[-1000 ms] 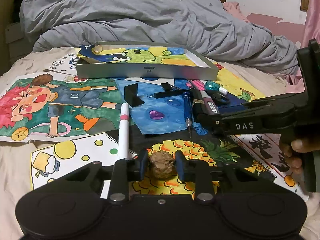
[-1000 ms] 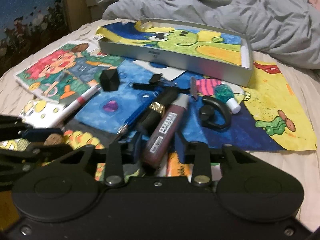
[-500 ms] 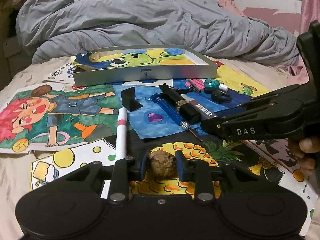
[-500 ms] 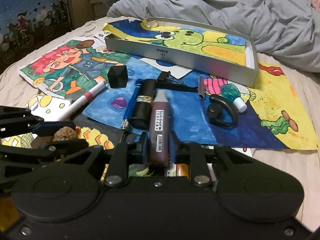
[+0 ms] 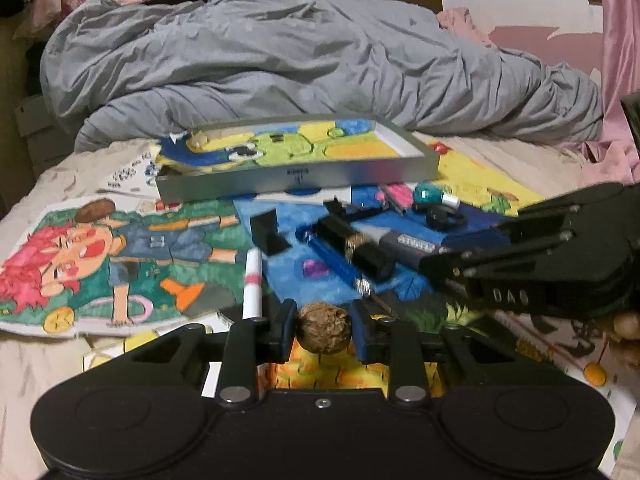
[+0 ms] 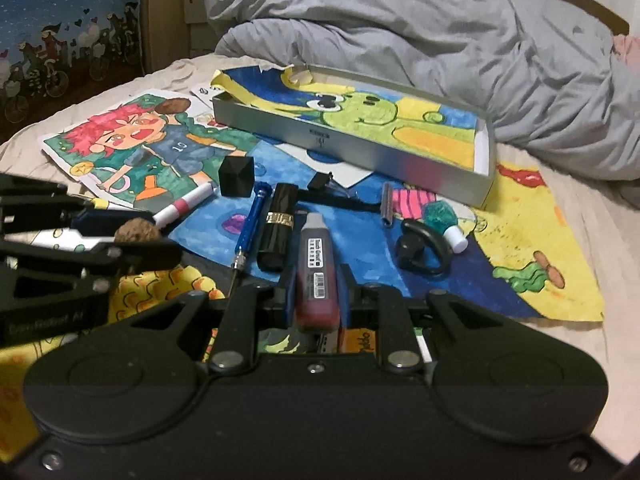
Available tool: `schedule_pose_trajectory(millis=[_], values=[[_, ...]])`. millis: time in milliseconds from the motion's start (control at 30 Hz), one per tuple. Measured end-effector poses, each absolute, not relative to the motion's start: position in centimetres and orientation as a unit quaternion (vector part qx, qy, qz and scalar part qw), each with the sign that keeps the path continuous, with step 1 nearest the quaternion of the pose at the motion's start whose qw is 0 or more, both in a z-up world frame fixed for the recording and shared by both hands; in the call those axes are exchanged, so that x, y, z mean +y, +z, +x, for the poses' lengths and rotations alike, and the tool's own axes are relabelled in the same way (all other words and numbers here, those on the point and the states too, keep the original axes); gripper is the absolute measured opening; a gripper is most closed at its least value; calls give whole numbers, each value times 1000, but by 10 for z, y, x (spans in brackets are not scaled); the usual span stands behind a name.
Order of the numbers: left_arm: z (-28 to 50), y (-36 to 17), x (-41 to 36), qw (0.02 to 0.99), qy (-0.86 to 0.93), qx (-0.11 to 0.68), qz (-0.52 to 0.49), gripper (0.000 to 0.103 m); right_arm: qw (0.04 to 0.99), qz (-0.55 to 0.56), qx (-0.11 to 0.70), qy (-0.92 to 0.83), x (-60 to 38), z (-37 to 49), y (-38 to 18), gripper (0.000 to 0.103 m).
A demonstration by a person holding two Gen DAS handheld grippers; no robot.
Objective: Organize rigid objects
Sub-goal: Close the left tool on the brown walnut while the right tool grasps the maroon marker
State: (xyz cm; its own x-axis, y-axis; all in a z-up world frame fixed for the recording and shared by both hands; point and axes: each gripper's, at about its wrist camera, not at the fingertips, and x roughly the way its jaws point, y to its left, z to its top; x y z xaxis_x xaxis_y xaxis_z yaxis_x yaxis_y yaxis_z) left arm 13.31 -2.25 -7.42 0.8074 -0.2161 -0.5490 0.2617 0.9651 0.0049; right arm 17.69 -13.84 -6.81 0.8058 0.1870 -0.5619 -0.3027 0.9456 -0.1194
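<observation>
Left gripper [image 5: 323, 330] is pinching a walnut [image 5: 324, 329] just above the pineapple drawing [image 5: 320, 372]. Right gripper [image 6: 316, 300] is clamping a dark-red marker [image 6: 318, 276], jaws having just closed on it; silver tray [image 6: 360, 152] is lying at 12 o'clock.

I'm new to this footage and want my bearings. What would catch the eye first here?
Each gripper holds something: the left gripper is shut on a walnut, the right gripper on a dark red marker. Behind them, bright children's drawings cover the bed, with small items strewn across the blue one. Farther back sits a shallow grey tray lined with a green cartoon drawing, before a rumpled grey duvet.
</observation>
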Motion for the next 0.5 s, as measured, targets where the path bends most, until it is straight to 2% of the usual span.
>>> schedule_pose_trajectory(millis=[300, 500], values=[[142, -58, -28, 956, -113, 270, 26, 30, 951, -117, 255, 127, -141, 172, -58, 14], [144, -56, -29, 956, -111, 271, 27, 30, 947, -101, 278, 127, -144, 180, -65, 14]])
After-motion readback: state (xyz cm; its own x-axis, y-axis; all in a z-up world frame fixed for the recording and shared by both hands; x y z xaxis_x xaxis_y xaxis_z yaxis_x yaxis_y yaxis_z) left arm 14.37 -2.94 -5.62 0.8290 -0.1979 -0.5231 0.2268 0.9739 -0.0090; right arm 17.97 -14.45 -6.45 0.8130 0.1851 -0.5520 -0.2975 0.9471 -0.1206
